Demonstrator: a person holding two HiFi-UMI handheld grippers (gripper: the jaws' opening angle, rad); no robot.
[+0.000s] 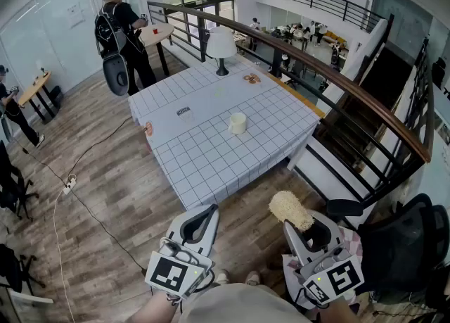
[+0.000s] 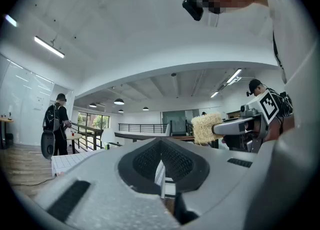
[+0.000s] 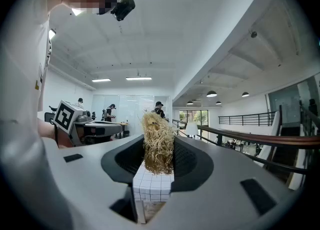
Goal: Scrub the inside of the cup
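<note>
**mugwatcher:** So where's the cup (image 1: 238, 123) at? I can see it in the head view, but I'm not sure about the rest.

**gridcloth_fan:** It's standing upright near the middle of the surface (image 1: 204, 153), the one with the white checked cloth. It's on its own, nothing touching it. There's a white lamp (image 1: 221, 46) at the far end of the same surface and a small dark-rimmed thing (image 1: 184, 112) off to the cup's left. Can't tell what that one is.

**mugwatcher:** And the grippers?

**gridcloth_fan:** Both are low in the head view, close to the person's body and over the wooden floor (image 1: 105, 195). They're well apart from the cup and short of the surface's near edge. The right hand-held gripper (image 1: 307, 232) is clamped on a straw-coloured fibrous scrubber (image 1: 291, 210). In its own view the bundle sits right between the pads and sticks up past them.

**mugwatcher:** Left one carrying anything?

**gridcloth_fan:** Nope. The left hand-held gripper (image 1: 199, 224) has its jaws brought together with nothing between them, just a thin seam where the pads meet.

**mugwatcher:** Anyone else around?

**gridcloth_fan:** A person in black with a backpack (image 1: 121, 29) is standing past the far corner, next to the railing (image 1: 330, 75).
</note>
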